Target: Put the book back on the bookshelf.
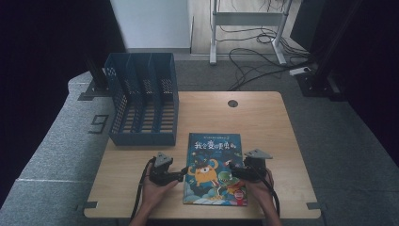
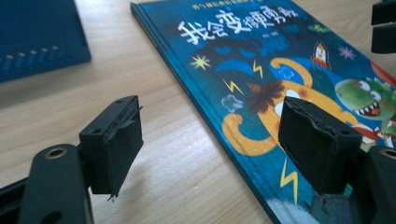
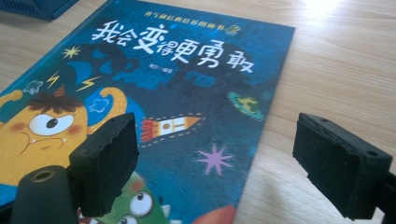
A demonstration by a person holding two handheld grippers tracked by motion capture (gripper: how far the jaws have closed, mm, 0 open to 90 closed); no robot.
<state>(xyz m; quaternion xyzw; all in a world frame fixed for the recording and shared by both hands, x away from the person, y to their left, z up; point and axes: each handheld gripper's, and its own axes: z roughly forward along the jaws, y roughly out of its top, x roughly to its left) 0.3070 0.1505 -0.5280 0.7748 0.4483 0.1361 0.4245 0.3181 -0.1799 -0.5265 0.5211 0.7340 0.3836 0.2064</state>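
A blue picture book (image 1: 215, 169) with an orange one-eyed monster and a green dinosaur on its cover lies flat on the wooden table (image 1: 277, 127), near the front edge. My left gripper (image 1: 183, 173) is at the book's left edge, open, its jaws straddling that edge (image 2: 212, 140) just above the book (image 2: 261, 70). My right gripper (image 1: 233, 165) is at the book's right side, open, one jaw over the cover and one over the bare table (image 3: 215, 154). In the right gripper view the book (image 3: 187, 79) lies close below. Neither gripper holds anything.
A blue file rack (image 1: 143, 99) with three slots stands at the table's back left; its corner (image 2: 37, 37) appears in the left gripper view. A round cable hole (image 1: 232, 103) is near the table's back edge. Cables and a desk frame (image 1: 249, 33) lie on the floor beyond.
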